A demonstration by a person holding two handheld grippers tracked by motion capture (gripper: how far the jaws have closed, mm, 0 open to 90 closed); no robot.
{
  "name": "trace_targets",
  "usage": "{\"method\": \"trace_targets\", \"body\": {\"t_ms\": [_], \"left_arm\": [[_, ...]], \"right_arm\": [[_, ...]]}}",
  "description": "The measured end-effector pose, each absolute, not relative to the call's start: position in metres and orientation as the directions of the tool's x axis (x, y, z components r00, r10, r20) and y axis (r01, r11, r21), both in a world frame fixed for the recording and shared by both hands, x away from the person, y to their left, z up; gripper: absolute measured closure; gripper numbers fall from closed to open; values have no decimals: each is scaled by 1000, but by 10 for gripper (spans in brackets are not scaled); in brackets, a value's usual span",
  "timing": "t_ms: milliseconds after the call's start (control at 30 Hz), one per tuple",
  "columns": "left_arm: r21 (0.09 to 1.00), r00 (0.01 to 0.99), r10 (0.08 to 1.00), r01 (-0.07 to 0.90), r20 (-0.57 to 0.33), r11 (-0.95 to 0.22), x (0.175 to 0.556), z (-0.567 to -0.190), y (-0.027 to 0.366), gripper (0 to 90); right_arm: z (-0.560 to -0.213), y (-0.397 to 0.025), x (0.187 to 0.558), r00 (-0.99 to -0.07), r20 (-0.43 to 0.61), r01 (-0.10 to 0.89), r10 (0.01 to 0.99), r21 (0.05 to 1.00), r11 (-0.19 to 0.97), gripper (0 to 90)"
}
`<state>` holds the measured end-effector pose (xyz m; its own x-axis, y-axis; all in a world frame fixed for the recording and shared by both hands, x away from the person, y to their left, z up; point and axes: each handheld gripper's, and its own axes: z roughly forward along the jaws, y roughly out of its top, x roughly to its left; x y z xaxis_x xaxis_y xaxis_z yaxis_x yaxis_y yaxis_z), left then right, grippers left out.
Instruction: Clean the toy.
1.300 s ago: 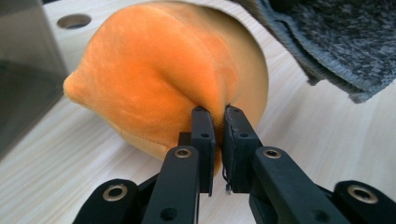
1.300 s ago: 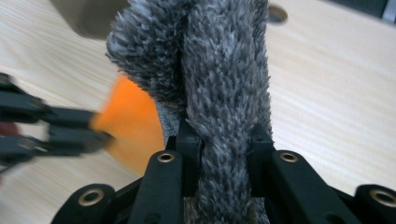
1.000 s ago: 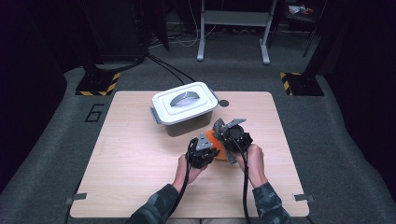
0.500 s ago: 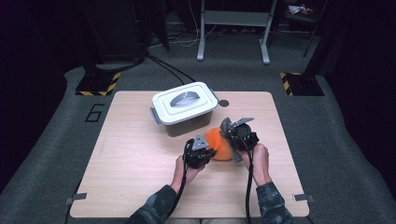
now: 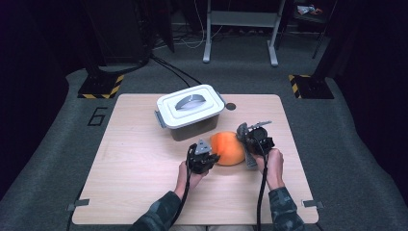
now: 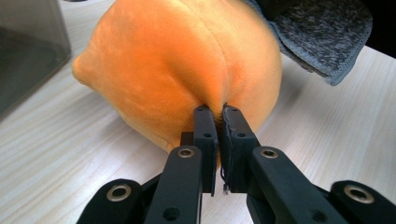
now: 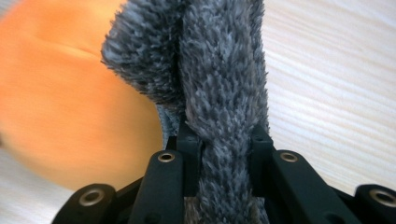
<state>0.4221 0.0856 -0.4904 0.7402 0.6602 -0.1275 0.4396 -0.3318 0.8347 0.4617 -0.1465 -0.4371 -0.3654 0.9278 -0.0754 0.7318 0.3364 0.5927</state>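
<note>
An orange plush toy [image 5: 227, 148] shaped like a round fruit lies on the wooden table [image 5: 134, 163], just in front of the lidded box. My left gripper [image 5: 210, 157] pinches a fold of its orange fabric [image 6: 187, 70] from the near left side, jaws nearly closed on it [image 6: 218, 109]. My right gripper [image 5: 244, 139] sits at the toy's right side, shut on a folded grey fluffy cloth [image 7: 219, 84] that rests against the orange plush [image 7: 70, 116]. The same grey cloth [image 6: 322, 32] shows behind the toy in the left gripper view.
A white box with a clip-on lid and grey handle [image 5: 190, 109] stands at the table's back middle, close behind the toy. A small dark disc [image 5: 231, 106] lies beside it. Bare wood stretches left and along the front edge.
The right gripper with the grey cloth has shifted slightly right and forward along the toy's side. The left gripper keeps its hold on the plush.
</note>
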Motion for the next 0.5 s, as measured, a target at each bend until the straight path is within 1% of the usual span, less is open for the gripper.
{"method": "trace_targets", "body": {"t_ms": [67,267,367,433,500], "left_arm": [[833,741,661,439,-123,-337,423,-492,87,859],[829,735,666,450,-131,-333,422,-495,89,859],[827,733,666,453,-134,-332,422,-494,89,859],[829,733,667,449,-129,-333,422,-494,89,859],[831,736,667,439,-114,-342,422,-493,90,859]], "right_arm": [[-444,-150,465,-357,-86,745,930,575,339,736],[-470,-158,473,-347,-76,794,935,507,336,737],[-481,-159,475,-334,-50,815,941,487,315,735],[-482,-162,474,-329,-35,819,944,488,303,735],[-476,-166,471,-320,-46,814,946,497,299,736]]}}
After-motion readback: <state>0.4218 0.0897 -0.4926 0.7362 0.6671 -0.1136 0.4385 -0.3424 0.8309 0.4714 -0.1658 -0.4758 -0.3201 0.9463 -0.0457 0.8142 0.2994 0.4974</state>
